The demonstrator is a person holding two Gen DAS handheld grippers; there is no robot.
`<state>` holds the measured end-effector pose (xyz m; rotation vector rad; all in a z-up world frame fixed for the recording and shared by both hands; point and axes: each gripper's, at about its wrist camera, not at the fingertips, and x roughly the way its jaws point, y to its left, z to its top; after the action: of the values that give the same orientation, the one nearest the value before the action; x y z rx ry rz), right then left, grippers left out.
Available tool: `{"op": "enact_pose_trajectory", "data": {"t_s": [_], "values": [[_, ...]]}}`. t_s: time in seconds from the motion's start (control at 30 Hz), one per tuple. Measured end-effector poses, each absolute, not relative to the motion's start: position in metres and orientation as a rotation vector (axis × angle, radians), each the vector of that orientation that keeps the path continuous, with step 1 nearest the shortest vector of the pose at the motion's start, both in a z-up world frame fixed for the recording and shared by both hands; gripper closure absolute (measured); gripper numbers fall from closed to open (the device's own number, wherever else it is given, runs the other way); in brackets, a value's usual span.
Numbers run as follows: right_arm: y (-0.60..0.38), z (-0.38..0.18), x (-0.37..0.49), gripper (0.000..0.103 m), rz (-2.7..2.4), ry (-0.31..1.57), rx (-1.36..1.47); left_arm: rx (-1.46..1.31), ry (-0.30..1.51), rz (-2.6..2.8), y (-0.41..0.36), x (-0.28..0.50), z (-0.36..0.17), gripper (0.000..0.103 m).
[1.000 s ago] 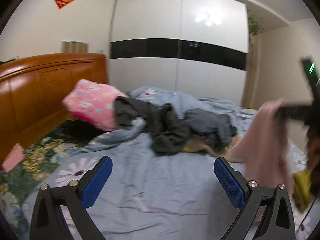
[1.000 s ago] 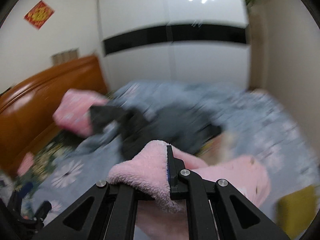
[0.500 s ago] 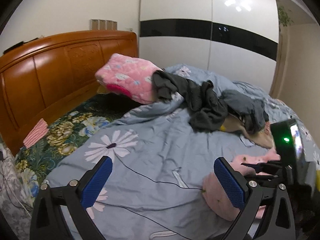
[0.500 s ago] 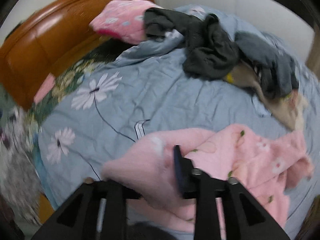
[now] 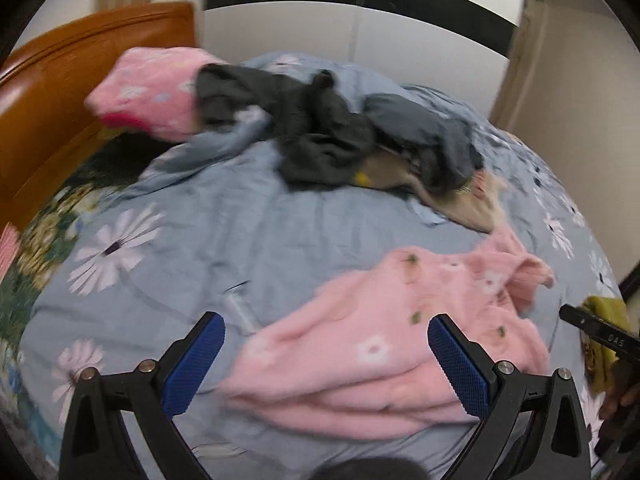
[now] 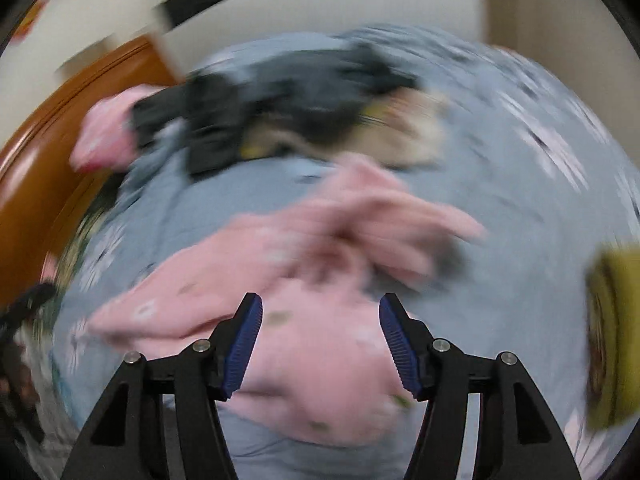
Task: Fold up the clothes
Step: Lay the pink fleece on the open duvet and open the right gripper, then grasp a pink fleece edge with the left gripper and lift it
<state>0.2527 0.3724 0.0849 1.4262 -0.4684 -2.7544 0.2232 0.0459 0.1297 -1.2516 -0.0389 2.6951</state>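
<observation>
A pink fleece garment with small flowers lies crumpled on the blue floral bedsheet near the bed's front edge. My left gripper hangs over its near left part, jaws wide apart and nothing between the blue pads. In the blurred right wrist view the same pink garment spreads below my right gripper. Its jaws are opening, and the pads stand clear of the cloth.
A pile of dark grey and beige clothes lies at the far middle of the bed, beside a pink floral pillow. A wooden headboard is at left, a white wardrobe behind. Something yellow-green sits at the right edge.
The right gripper carried the pink garment down onto the bed and let go of it. Both grippers dropped lower and tilted toward the sheet. The left stayed open.
</observation>
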Motion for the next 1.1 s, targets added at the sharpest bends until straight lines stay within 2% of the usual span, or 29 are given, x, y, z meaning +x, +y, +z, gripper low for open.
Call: {"op": "enact_pose_trajectory", "data": {"t_s": [0.1, 0.23, 0.37, 0.43, 0.5, 0.6, 0.67, 0.7, 0.73, 0.77, 0.97, 1.1], "values": [[0.402, 0.061, 0.26, 0.041, -2.754, -0.65, 1.495, -1.219, 0.11, 2.647, 0.097, 0.202, 0.12, 0.0], [0.415, 0.039, 0.269, 0.041, -2.723, -0.777, 1.542, -1.194, 0.335, 2.513, 0.172, 0.178, 0.092, 0.0], [0.43, 0.03, 0.278, 0.041, -2.716, -0.87, 1.545, -1.232, 0.468, 2.401, 0.227, 0.157, 0.061, 0.0], [0.439, 0.027, 0.281, 0.041, -2.713, -0.897, 1.545, -1.255, 0.48, 2.372, 0.244, 0.149, 0.05, 0.001], [0.446, 0.024, 0.285, 0.041, -2.712, -0.921, 1.548, -1.282, 0.478, 2.354, 0.256, 0.141, 0.041, 0.008], [0.455, 0.021, 0.291, 0.041, -2.71, -0.959, 1.551, -1.326, 0.458, 2.337, 0.263, 0.13, 0.037, 0.025], [0.458, 0.022, 0.294, 0.041, -2.715, -0.979, 1.551, -1.358, 0.452, 2.334, 0.269, 0.127, 0.03, 0.051], [0.46, 0.022, 0.296, 0.041, -2.718, -0.989, 1.551, -1.375, 0.434, 2.328, 0.268, 0.125, 0.028, 0.06], [0.46, 0.023, 0.297, 0.041, -2.721, -0.998, 1.55, -1.387, 0.404, 2.33, 0.265, 0.123, 0.028, 0.08], [0.46, 0.024, 0.299, 0.041, -2.722, -1.005, 1.547, -1.399, 0.372, 2.333, 0.262, 0.12, 0.029, 0.092], [0.455, 0.039, 0.301, 0.041, -2.747, -0.961, 1.535, -1.323, 0.141, 2.455, 0.196, 0.108, 0.068, 0.093], [0.446, 0.047, 0.298, 0.041, -2.758, -0.919, 1.534, -1.273, 0.024, 2.638, 0.096, 0.088, 0.109, 0.093]]}}
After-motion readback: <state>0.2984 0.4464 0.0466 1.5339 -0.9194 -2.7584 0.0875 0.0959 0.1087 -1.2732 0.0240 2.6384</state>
